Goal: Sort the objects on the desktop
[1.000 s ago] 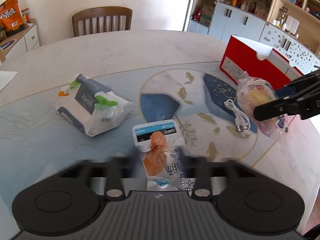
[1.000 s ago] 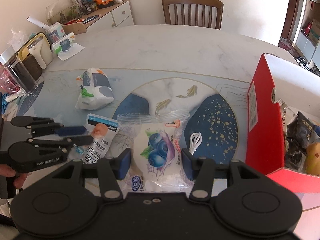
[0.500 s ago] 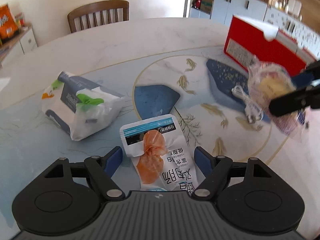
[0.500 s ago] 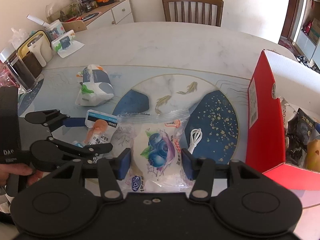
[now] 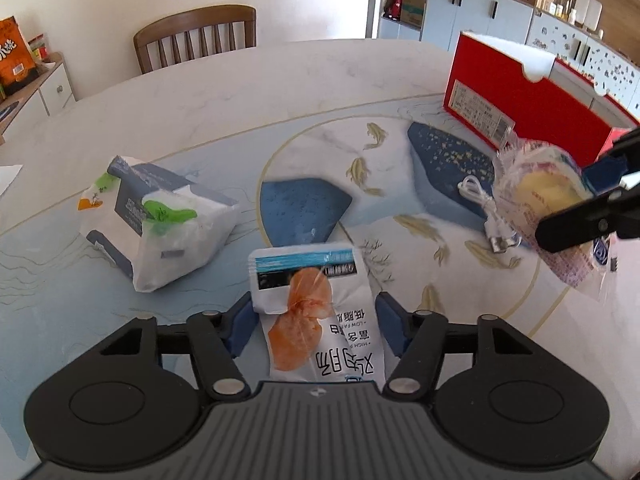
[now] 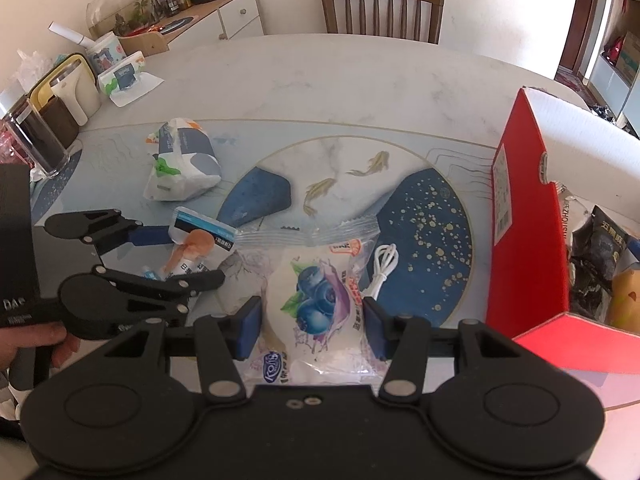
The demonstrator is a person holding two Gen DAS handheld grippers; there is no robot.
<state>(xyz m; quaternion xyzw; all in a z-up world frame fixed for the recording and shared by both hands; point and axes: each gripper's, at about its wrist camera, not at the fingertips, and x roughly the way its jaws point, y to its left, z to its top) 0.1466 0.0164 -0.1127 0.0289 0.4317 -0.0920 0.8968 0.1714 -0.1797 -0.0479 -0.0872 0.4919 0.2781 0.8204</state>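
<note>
My left gripper [image 5: 314, 320] is shut on a white snack packet with an orange picture [image 5: 310, 308], held just above the table; it also shows in the right wrist view [image 6: 192, 250]. My right gripper [image 6: 312, 320] is shut on a clear bag with a blueberry bun [image 6: 316, 300], lifted above the table; in the left wrist view this bag [image 5: 548, 200] hangs at the right. The red box [image 6: 524, 240] stands open at the right with several snack packs inside.
A white tissue pack [image 5: 160, 220] lies to the left on the mat. A coiled white cable [image 6: 384, 268] lies near the red box [image 5: 520, 100]. Jars and containers [image 6: 52, 108] crowd the far left. A wooden chair [image 6: 382, 8] stands behind the table.
My left gripper opened around the snack packet, then shut on it again and lifted it slightly. My right gripper has kept its grip on the blueberry bun bag and rose a little.
</note>
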